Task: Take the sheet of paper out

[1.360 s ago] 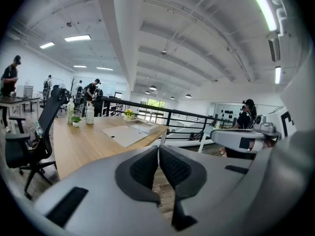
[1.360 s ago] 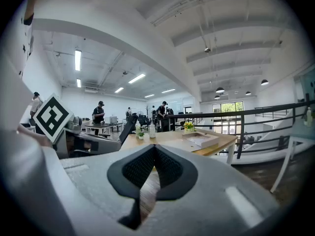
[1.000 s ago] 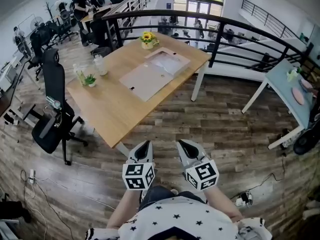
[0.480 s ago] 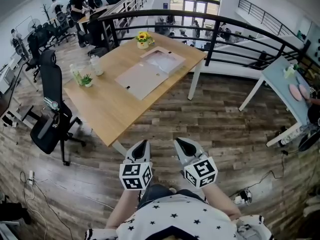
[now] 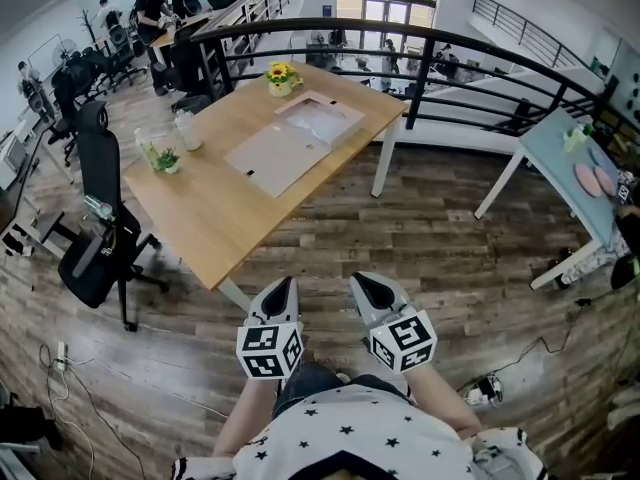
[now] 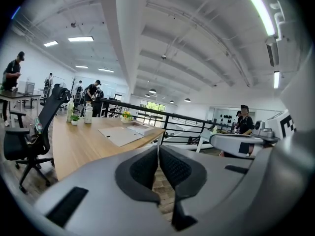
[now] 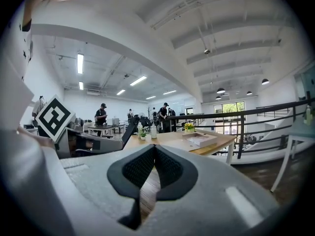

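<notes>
Paper [image 5: 318, 118] shows only as a pale surface inside a shallow white box [image 5: 346, 134] on the far half of the worktop [image 5: 215, 213], near the corner by the railing; from this far it is hard to tell the sheet from the box's own bottom; neither gripper is near it.

Wood-plank floor [image 5: 450, 258] fills most of the head view; a black curved railing [image 5: 440, 48] runs behind the worktop; the worktop is a long light wooden top set at a slant to the person, its near corner just ahead of the grippers; a pale blue table [image 5: 555, 163] stands well apart at the right; a black office chair [image 5: 95, 248] stands at the worktop's left edge.

A flat grey-beige board [image 5: 270, 158] lies on the worktop, touching the near side of the white box; a person in a star-printed shirt [image 5: 350, 443] holds both grippers low over the floor, short of the worktop.

The left gripper [image 5: 284, 286] has its dark pads pressed together with nothing between them, as its own view [image 6: 158, 149] shows; the right gripper [image 5: 363, 284] is likewise pressed together and empty [image 7: 155, 149]; the two sit side by side, apart, each with its marker cube toward the person.

Two bottles [image 5: 184, 128] stand near the worktop's left edge; a small potted plant [image 5: 166, 159] stands just beside them; a pot of yellow flowers [image 5: 279, 76] stands at the far edge, near the box.
</notes>
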